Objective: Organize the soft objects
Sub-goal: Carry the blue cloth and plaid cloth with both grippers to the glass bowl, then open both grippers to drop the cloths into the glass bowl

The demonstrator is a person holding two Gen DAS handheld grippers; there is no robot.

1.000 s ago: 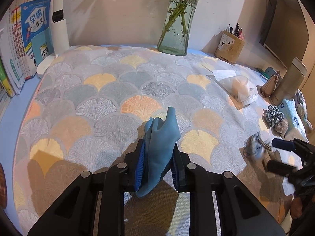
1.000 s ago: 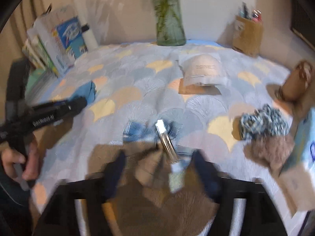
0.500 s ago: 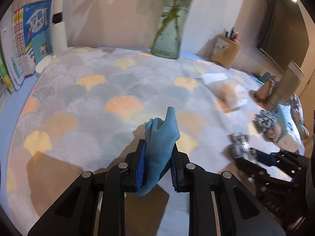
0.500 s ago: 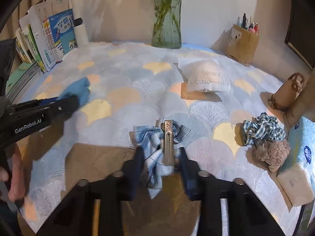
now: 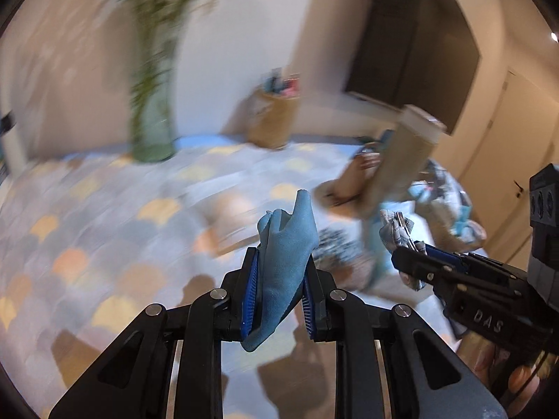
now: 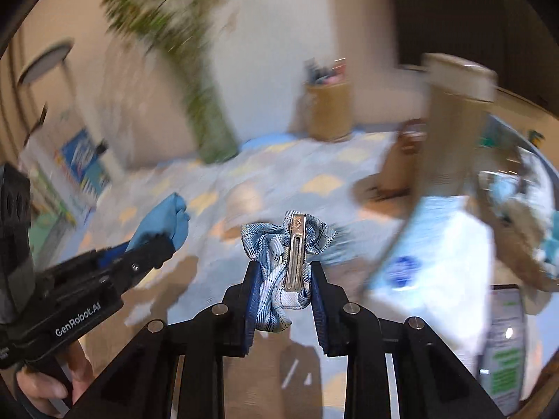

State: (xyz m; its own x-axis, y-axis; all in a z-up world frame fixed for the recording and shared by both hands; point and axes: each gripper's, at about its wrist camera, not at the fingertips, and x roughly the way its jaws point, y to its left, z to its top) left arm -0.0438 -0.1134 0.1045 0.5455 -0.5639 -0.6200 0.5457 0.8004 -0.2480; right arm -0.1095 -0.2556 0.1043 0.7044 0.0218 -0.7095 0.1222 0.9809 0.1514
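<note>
Both soft items lifted clear for sorting.
Left gripper [image 5: 279, 295] clamped on crumpled blue cloth [image 5: 286, 244]; right gripper [image 6: 284, 296] just closed onto blue plaid bow clip [image 6: 288, 244], off the bench.

Two grippers are counted, one blue cloth [image 5: 287, 244], one plaid bow clip [image 6: 290, 244], one glass vase [image 5: 152, 118], one pen holder [image 6: 328, 108] and one tall tumbler [image 6: 450, 118].

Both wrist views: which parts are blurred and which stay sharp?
Left wrist view: the vase and tablecloth smear with motion, while the blue cloth in the jaws stays sharp. Right wrist view: the same smeared background, with the plaid bow clip crisp.
</note>
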